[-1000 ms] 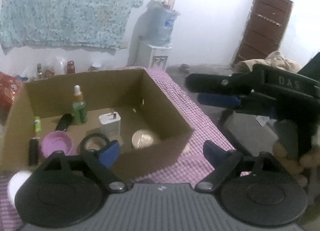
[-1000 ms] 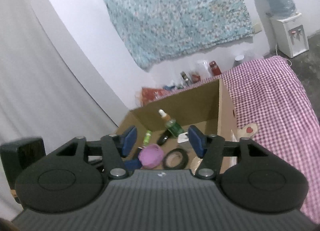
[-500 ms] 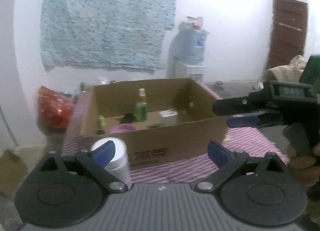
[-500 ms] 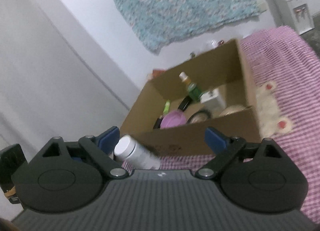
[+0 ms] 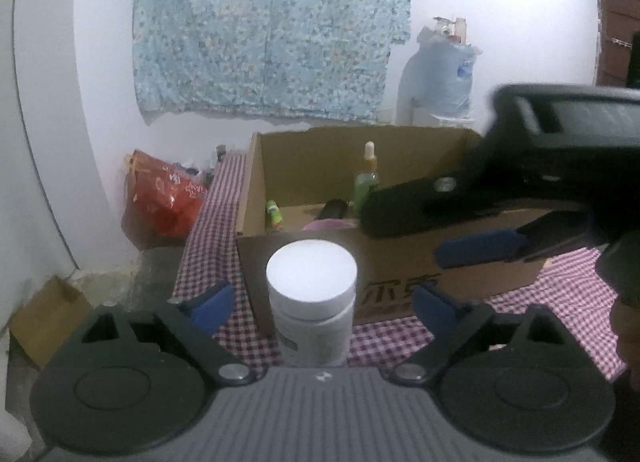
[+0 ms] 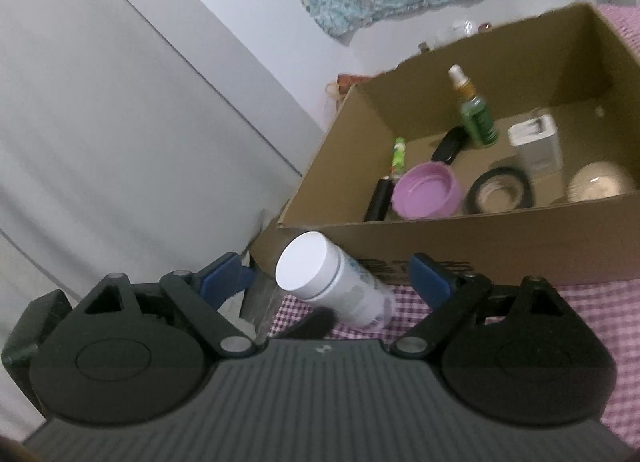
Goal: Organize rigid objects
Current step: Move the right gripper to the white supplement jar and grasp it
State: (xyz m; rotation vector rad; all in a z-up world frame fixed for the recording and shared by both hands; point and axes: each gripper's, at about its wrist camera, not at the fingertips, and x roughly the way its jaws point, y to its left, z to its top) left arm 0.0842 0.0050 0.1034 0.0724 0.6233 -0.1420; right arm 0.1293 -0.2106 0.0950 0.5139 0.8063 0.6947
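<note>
The white bottle (image 5: 311, 302) stands on the checked counter (image 5: 384, 338) just near the cardboard box (image 5: 400, 262), between the spread left gripper (image 5: 320, 302); next it should squeeze, while the right gripper (image 6: 326, 276) waits, spread too

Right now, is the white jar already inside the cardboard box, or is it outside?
Outside. The white jar stands capped on the checked cloth before the cardboard box's front wall, between the left gripper's open fingers.

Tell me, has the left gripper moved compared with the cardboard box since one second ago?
Yes. The left gripper has pulled back from over the cardboard box and now frames the white bottle.
</note>
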